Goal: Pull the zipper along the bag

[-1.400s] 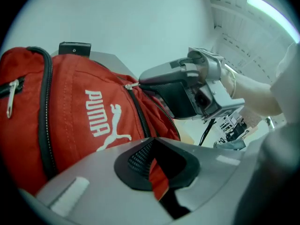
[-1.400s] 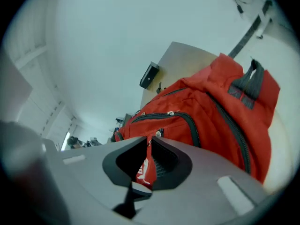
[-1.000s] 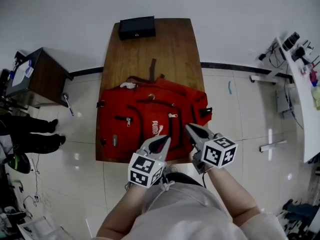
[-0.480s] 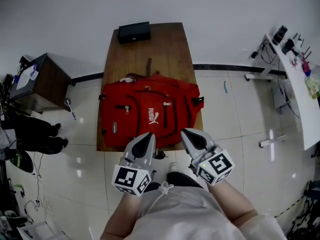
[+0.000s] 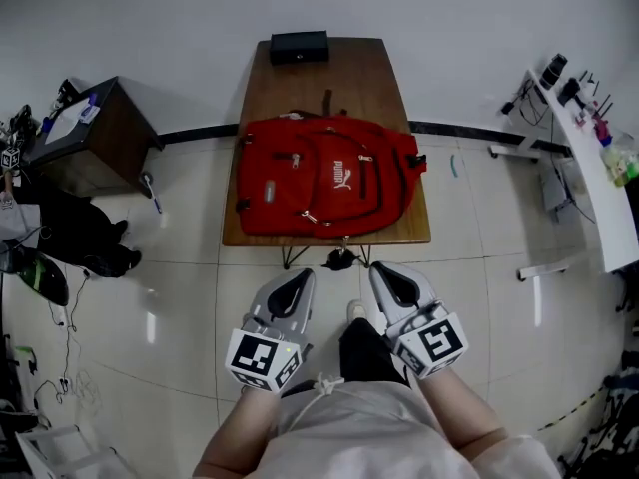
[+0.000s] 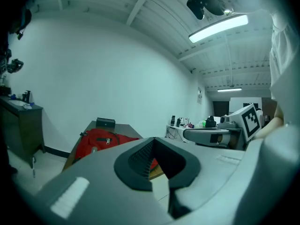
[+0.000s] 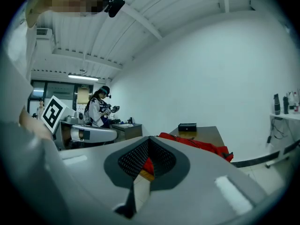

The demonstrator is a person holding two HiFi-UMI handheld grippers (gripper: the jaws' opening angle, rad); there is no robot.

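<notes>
A red backpack [image 5: 329, 178] lies flat on the wooden table [image 5: 324, 78], its zippers and white logo facing up. Both grippers are held close to my body over the floor, short of the table's near edge and apart from the bag. My left gripper [image 5: 297, 279] has its jaws together with nothing between them. My right gripper [image 5: 384, 271] is likewise shut and empty. The left gripper view shows the backpack [image 6: 101, 139] far ahead past the left gripper [image 6: 153, 142]. The right gripper view shows the backpack [image 7: 197, 144] beyond the right gripper [image 7: 149, 139].
A black box [image 5: 300, 47] sits at the table's far end. A dark cabinet [image 5: 85, 138] stands to the left and a white bench [image 5: 599, 168] with gear to the right. A small black object [image 5: 341, 259] lies under the table's near edge. Another person [image 7: 99, 110] stands in the background.
I have stepped back from the table. Both grippers, which were over the backpack's near edge, have drawn away and now hang over the floor, still shut.
</notes>
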